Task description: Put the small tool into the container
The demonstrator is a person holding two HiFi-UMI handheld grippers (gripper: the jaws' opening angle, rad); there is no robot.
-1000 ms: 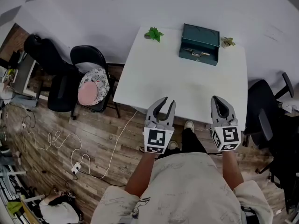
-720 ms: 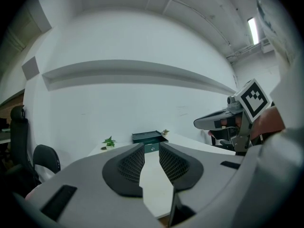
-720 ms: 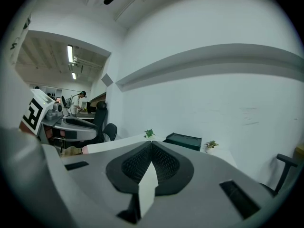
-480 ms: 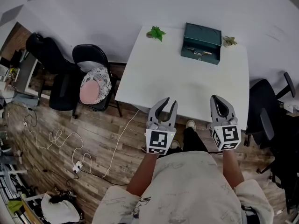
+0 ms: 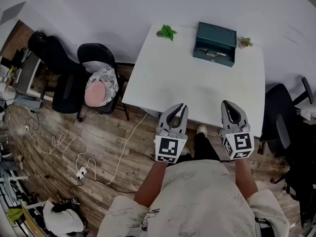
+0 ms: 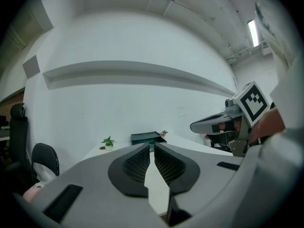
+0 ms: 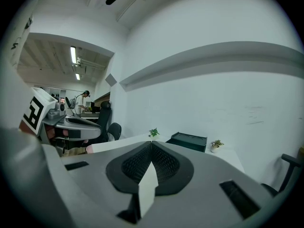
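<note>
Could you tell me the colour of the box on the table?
Dark green box, clearest in head view.

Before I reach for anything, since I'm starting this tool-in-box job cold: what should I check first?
1. Lid of the green box open: not ok, it looks shut.
2. Place of the small tool: cannot tell; only a metal piece shows at the box's front.
3. The left gripper empty: ok; its jaws have just been closing to a narrow gap, nothing between.
4. The right gripper empty: ok, shut on nothing.
5. The table bare up to the box: ok.
</note>
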